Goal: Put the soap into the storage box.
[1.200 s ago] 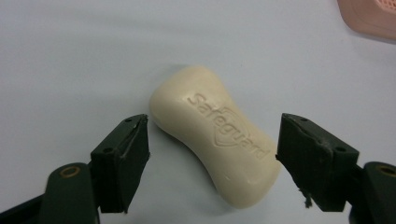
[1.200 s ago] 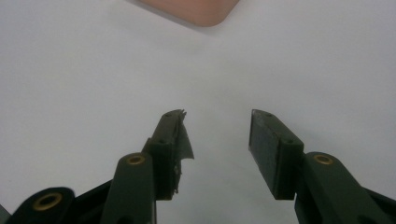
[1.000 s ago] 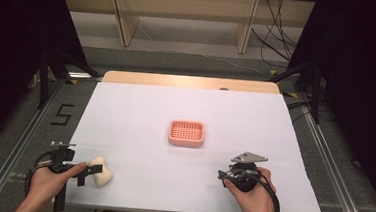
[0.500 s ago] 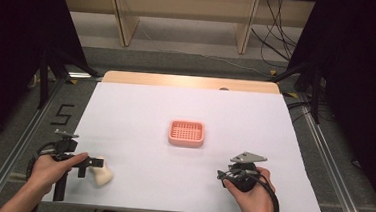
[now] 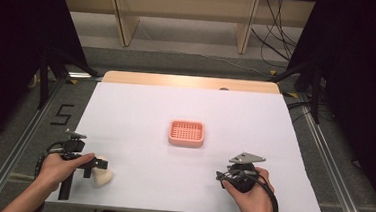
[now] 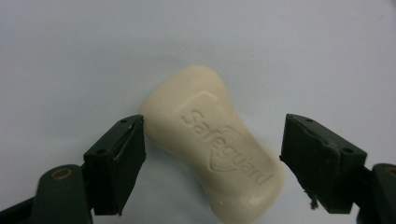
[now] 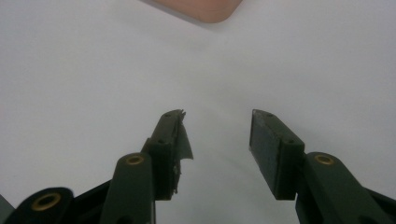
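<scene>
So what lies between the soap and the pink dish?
Nothing: in the high view the white table is bare between the soap, at the open left claw, and the dish.

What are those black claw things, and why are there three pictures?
A person sits at a table with a white top and holds a tool in each hand. Each tool is a gripper: two black jaws that open and shut to pick things up.

The big picture comes from a camera up high, looking down. In it you see the left gripper, the right gripper and a small pink tray in the middle.

The other two pictures come from little cameras riding on the grippers, looking out between the jaws.

In the left gripper view the jaws are open around a pale bar of soap that lies on the table. One jaw is at its edge, the other stands apart, so it is not squeezed yet.

In the right gripper view the jaws are open with nothing between them, and a corner of the tray peeks in at the top.
</scene>
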### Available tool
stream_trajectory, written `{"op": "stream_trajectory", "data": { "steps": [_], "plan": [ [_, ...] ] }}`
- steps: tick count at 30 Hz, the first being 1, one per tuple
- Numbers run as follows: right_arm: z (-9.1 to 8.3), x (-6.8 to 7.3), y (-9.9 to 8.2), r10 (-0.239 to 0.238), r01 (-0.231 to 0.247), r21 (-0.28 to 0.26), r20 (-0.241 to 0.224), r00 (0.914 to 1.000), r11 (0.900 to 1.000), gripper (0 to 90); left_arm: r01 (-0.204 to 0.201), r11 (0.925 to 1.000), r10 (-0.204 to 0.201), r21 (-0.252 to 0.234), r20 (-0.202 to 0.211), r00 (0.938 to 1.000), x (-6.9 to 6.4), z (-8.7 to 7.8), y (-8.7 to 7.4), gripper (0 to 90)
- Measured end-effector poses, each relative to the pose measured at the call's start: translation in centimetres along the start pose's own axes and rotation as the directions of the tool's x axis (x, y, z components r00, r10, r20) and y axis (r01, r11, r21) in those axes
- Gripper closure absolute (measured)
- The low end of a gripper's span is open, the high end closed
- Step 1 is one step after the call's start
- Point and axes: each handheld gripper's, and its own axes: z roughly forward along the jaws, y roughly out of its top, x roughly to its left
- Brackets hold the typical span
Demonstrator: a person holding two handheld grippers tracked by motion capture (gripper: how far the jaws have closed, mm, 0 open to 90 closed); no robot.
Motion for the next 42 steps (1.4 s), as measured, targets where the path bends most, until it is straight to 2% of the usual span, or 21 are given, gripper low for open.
{"op": "stream_trajectory", "data": {
  "steps": [6, 7, 10, 15, 18, 20, 22, 24, 27, 30, 31, 32, 33, 36, 38, 39, 40, 41, 42],
  "plan": [
    [0.1, 0.0, 0.0, -0.005, 0.005, 0.001, -0.004, 1.0, 1.0, 54.8, -0.007, 0.9998, 0.007, 0.019, -0.023, 0.9997, -0.1, 0.4, 0.1, 23.1],
    [0.1, 0.0, 0.0, -0.007, 0.007, 0.002, -0.005, 1.0, 1.0, 54.8, -0.018, 0.9992, 0.019, 0.036, -0.027, 0.9994, -0.1, 0.4, 0.3, 23.8],
    [0.1, 0.0, 0.0, -0.014, 0.014, 0.003, -0.002, 0.9999, 0.9999, 54.8, -0.029, 0.9993, 0.03, 0.023, -0.039, 0.9988, -0.2, 0.6, 0.4, 25.4],
    [0.2, 0.1, 0.0, -0.011, 0.011, 0.006, -0.006, 0.9999, 0.9999, 54.7, -0.063, 0.997, 0.066, 0.045, -0.067, 0.9956, -0.4, 0.7, 0.8, 29.3],
    [0.2, 0.1, 0.0, -0.015, 0.015, 0.009, -0.007, 0.9999, 0.9999, 54.6, -0.067, 0.9957, 0.071, 0.064, -0.074, 0.9947, -0.4, 0.8, 1.2, 34.2],
    [0.2, 0.1, 0.0, -0.015, 0.015, 0.008, -0.006, 0.9999, 0.9999, 54.6, -0.09, 0.9924, 0.096, 0.084, -0.078, 0.9923, -0.4, 0.9, 1.4, 34.9],
    [0.2, 0.1, -0.1, -0.015, 0.015, 0.01, -0.008, 0.9999, 0.9998, 54.5, -0.135, 0.9817, 0.149, 0.134, -0.099, 0.9838, -0.6, 0.9, 1.9, 36.2],
    [0.2, 0.1, -0.1, -0.015, 0.015, 0.01, -0.009, 0.9998, 0.9998, 54.5, -0.136, 0.9823, 0.15, 0.128, -0.108, 0.9828, -0.8, 1.1, 1.9, 36.6],
    [0.2, 0.1, 0.0, -0.016, 0.016, 0.011, -0.01, 0.9998, 0.9998, 54.4, -0.178, 0.9676, 0.202, 0.179, -0.124, 0.9715, -1.0, 1.2, 2.4, 36.8],
    [0.2, 0.1, -0.1, -0.016, 0.016, 0.01, -0.009, 0.9998, 0.9998, 54.4, -0.181, 0.9668, 0.206, 0.181, -0.131, 0.9698, -1.1, 1.3, 2.5, 36.5],
    [0.2, 0.1, -0.1, -0.018, 0.018, 0.01, -0.009, 0.9998, 0.9998, 54.4, -0.192, 0.9628, 0.219, 0.19, -0.135, 0.9663, -1.2, 1.3, 2.6, 36.4],
    [0.2, 0.1, -0.1, -0.019, 0.019, 0.011, -0.008, 0.9998, 0.9998, 54.4, -0.192, 0.9625, 0.22, 0.192, -0.137, 0.9658, -1.3, 1.3, 2.6, 36.2],
    [0.2, 0.1, -0.1, -0.018, 0.018, 0.01, -0.008, 0.9998, 0.9998, 54.3, -0.206, 0.9575, 0.236, 0.202, -0.136, 0.9622, -1.3, 1.3, 2.6, 36.0],
    [0.2, 0.1, -0.1, -0.018, 0.018, 0.011, -0.008, 0.9998, 0.9998, 54.3, -0.205, 0.9581, 0.236, 0.2, -0.143, 0.9613, -1.3, 1.4, 2.6, 36.0],
    [0.2, 0.1, -0.1, -0.017, 0.017, 0.012, -0.009, 0.9998, 0.9998, 54.2, -0.208, 0.9541, 0.242, 0.216, -0.146, 0.9592, -1.4, 1.4, 2.6, 35.9],
    [0.2, 0.1, -0.1, -0.017, 0.017, 0.012, -0.008, 0.9998, 0.9998, 54.1, -0.149, 0.9668, 0.181, 0.208, -0.146, 0.9726, -1.7, 1.4, 2.4, 35.1],
    [0.2, 0.1, -0.1, -0.017, 0.017, 0.013, -0.009, 0.9998, 0.9998, 54.1, -0.153, 0.9679, 0.183, 0.199, -0.143, 0.9726, -1.6, 1.4, 2.4, 34.2],
    [0.2, 0.1, -0.1, -0.017, 0.017, 0.013, -0.009, 0.9998, 0.9998, 54.1, -0.123, 0.9732, 0.153, 0.194, -0.145, 0.9776, -1.8, 1.4, 2.4, 32.6],
    [0.2, 0.1, -0.1, -0.017, 0.017, 0.013, -0.009, 0.9998, 0.9998, 54.1, -0.162, 0.9651, 0.194, 0.206, -0.146, 0.97, -1.6, 1.3, 2.5, 31.5]
  ]
}}
